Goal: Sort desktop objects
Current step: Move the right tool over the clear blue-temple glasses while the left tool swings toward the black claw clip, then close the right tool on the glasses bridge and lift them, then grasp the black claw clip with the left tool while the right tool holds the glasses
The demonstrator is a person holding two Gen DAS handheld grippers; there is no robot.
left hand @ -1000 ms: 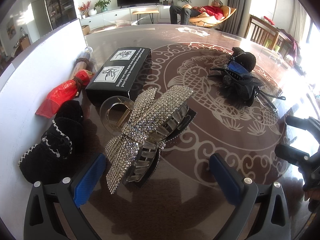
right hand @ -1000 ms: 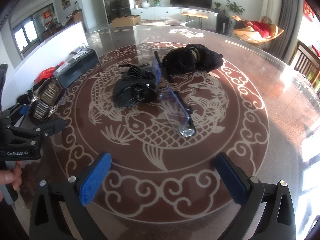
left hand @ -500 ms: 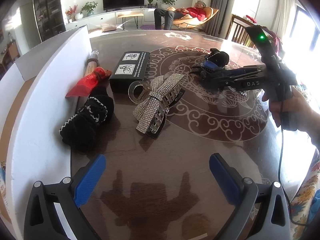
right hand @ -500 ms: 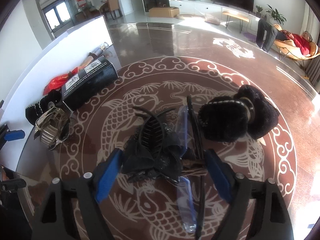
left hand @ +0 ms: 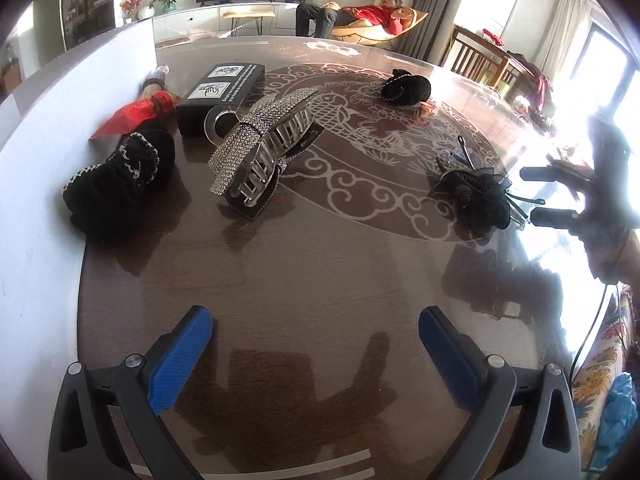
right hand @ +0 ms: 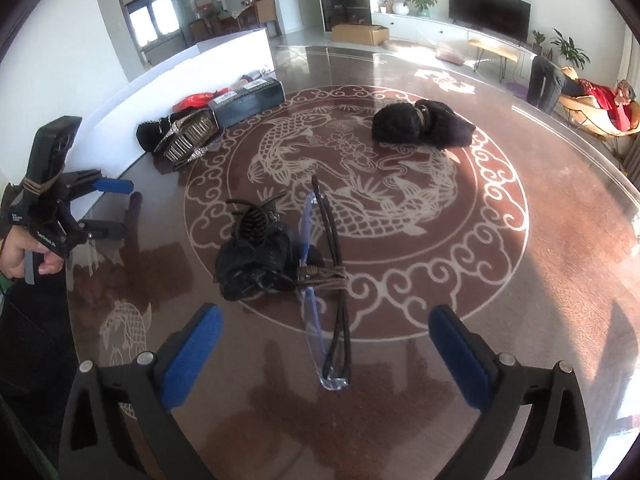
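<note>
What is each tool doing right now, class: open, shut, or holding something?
Left tool: open, nothing between its blue pads, above bare table.
Right tool: opening, empty; the clear-lensed glasses lie on the table below it, ungripped.

Rhinestone claw clip (left hand: 264, 152) by white wall; black flower clip (right hand: 252, 256) touches clear glasses (right hand: 320, 304).

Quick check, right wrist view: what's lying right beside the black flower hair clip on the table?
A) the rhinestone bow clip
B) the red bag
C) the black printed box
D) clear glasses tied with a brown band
D: the clear glasses, bound by a brown band, lie against the black flower hair clip, while the rhinestone bow clip, black box and red bag sit by the white board.
</note>
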